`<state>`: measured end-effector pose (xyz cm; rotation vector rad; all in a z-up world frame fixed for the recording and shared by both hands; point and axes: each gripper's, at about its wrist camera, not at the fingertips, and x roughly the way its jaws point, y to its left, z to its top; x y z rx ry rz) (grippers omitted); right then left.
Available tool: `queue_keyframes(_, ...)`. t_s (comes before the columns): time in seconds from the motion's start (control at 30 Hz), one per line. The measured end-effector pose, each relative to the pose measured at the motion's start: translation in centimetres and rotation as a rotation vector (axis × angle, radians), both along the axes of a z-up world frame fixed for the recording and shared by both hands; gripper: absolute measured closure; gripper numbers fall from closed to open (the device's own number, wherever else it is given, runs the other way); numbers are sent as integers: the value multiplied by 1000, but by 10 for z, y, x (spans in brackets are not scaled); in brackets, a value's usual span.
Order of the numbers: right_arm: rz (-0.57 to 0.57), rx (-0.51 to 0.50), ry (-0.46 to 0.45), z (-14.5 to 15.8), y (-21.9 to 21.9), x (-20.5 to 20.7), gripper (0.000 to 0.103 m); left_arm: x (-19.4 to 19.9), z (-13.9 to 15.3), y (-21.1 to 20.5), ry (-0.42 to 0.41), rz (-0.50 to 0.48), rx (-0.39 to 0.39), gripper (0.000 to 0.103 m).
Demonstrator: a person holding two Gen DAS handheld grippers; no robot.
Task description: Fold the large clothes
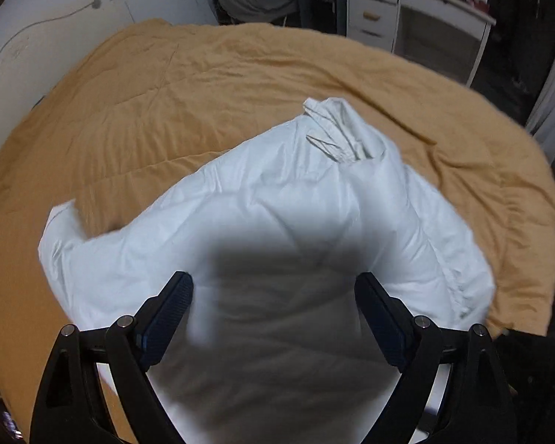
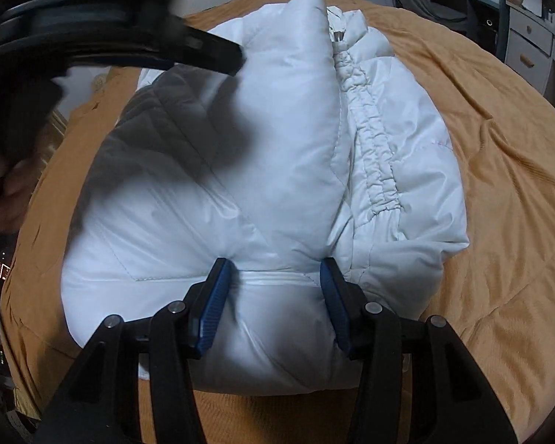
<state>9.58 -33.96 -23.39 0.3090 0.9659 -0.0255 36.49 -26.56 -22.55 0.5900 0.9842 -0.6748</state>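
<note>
1. A white puffy jacket (image 2: 277,155) lies bunched on a bed covered by an orange-tan quilt (image 2: 499,185). In the right wrist view it fills the centre of the frame, its collar end toward 12 o'clock and its near edge toward 6 o'clock.
2. A padded flap of the jacket is folded over its middle. Just to the flap's 3 o'clock side a gathered seam (image 2: 373,148) runs from 12 toward 5 o'clock.
3. The right gripper (image 2: 275,288) sits at the jacket's near edge, at 6 o'clock in its own view. Its blue-padded fingers (image 2: 214,307) stand apart with a fold of white fabric bulging between them. Both pads touch the cloth; whether they are squeezing it or merely resting against it I cannot tell.
4. The left gripper (image 1: 273,314) hovers over the jacket, released, its jaws spread wide with nothing pinched between them. Its shadow falls dark on the white fabric at 6 o'clock of the left wrist view.
5. In the left wrist view the jacket (image 1: 314,192) stretches from 6 o'clock up to a crumpled collar (image 1: 336,129) near the centre, with the quilt (image 1: 166,92) showing all around it.
6. A white dresser (image 1: 388,11) with drawers stands beyond the bed at 1 o'clock in that view, well apart from the jacket.
7. The left gripper's dark body (image 2: 92,37) shows blurred at 10 o'clock in the right wrist view.
</note>
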Motion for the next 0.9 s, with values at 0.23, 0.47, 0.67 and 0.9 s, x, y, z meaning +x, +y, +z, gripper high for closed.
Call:
queue_keyframes(0.23,-22,9,-10,4,-2,-7,52,65,-41,-30,23,144,49,0)
queue_keyframes(0.47,-12,-14,-12,3,6,-12,52,76,36,21,-7,220,-187,5)
queue_keyframes(0.67,-20,-12,-19,3,4,-12,51,3,78,131,22,221,-434,4)
queue_keyframes(0.9,-20,1,-24,1,-3,-8,51,-80,-32,179,52,284,-313,2)
